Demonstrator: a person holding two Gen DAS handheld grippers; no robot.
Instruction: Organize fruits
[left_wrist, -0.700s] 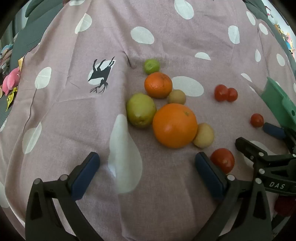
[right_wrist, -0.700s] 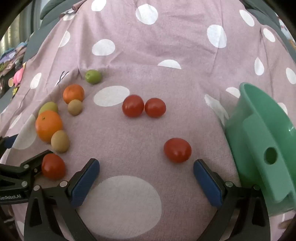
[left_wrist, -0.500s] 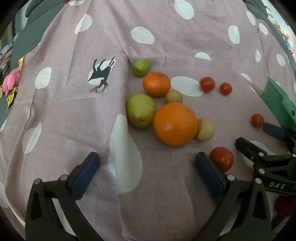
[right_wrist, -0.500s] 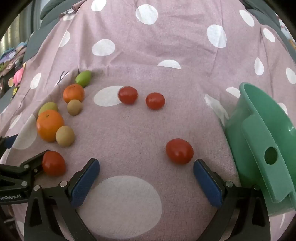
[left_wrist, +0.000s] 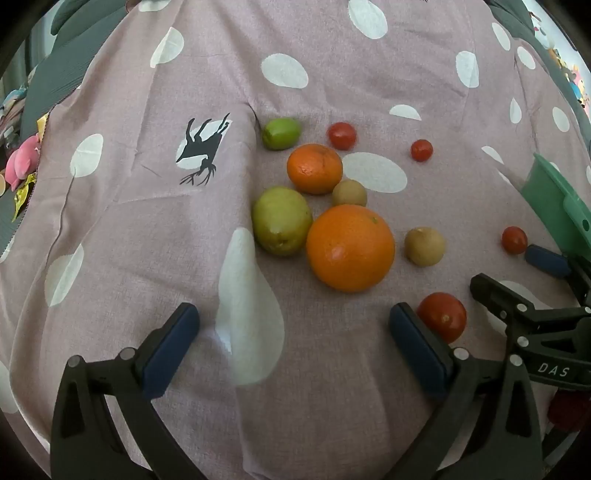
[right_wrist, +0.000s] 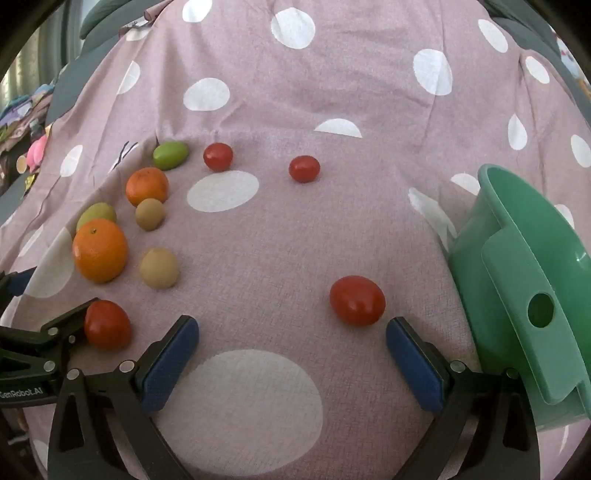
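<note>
Fruits lie loose on a mauve dotted cloth. In the left wrist view a big orange, a small orange, a green pear-like fruit, a lime, two tan fruits and several red tomatoes show. My left gripper is open and empty, just short of the big orange. My right gripper is open and empty, with a tomato just ahead of its right finger. A green bowl stands at the right, tilted toward me.
The cloth bulges and creases behind the fruits. Toys and clutter lie beyond the cloth's left edge. Each gripper shows at the side of the other's view, the right one close to the tomato beside my left gripper's right finger.
The two far tomatoes have rolled apart and away, the left one ending beside the lime. The lime and the nearer tan fruit have shifted a little. Both grippers have stayed in place.
</note>
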